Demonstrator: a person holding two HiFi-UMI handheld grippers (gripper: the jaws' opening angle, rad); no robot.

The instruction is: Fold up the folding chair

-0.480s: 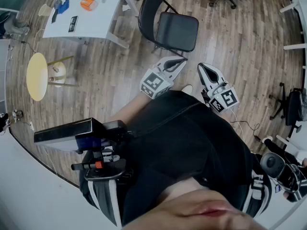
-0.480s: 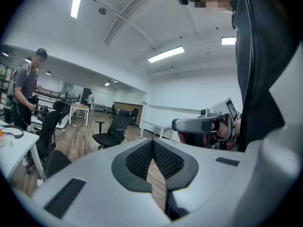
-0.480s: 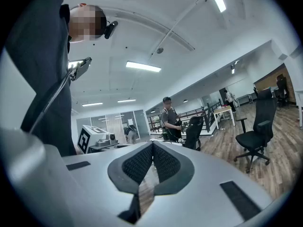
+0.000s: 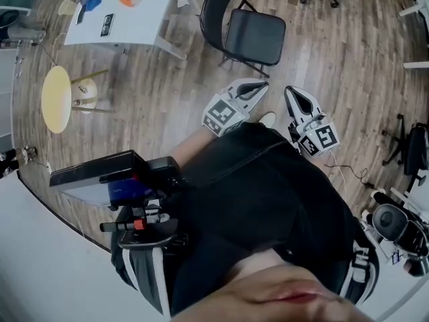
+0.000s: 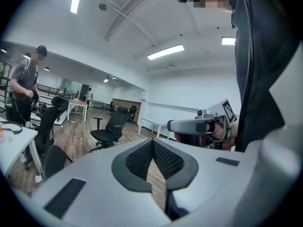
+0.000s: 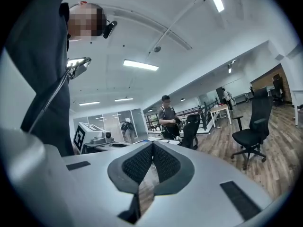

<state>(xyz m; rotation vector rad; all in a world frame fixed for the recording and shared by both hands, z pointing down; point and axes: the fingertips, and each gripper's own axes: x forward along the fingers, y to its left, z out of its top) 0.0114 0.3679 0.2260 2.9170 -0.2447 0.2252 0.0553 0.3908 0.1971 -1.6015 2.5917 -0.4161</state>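
A person in dark clothing, seen from above, holds both tools out level in front of the body over a wooden floor (image 4: 154, 106). The arms are hidden beneath the torso, and the marker cubes cover the hands.

The left hand-held gripper (image 4: 259, 86) points away from the body and slightly down. Its jaws are pressed together with nothing between them, as its own view confirms (image 5: 152, 143). Just beside it, the right hand-held gripper (image 4: 291, 92) is held level, its jaws likewise closed and empty (image 6: 152, 146). The two are close but apart, and their tips angle toward each other.

Beyond both tips the black folding chair (image 4: 255, 37) stands unfolded on the floor. Its seat is flat and its rounded back upright, neither tool touches it, and its legs are mostly hidden under the seat.

To the chair's left is a white bench (image 4: 144, 29), with its right corner near the chair and its far side cut off by the frame's top edge. The small items on it are too small to name. A yellow round stool (image 4: 56, 99) stands off the bench's near edge.
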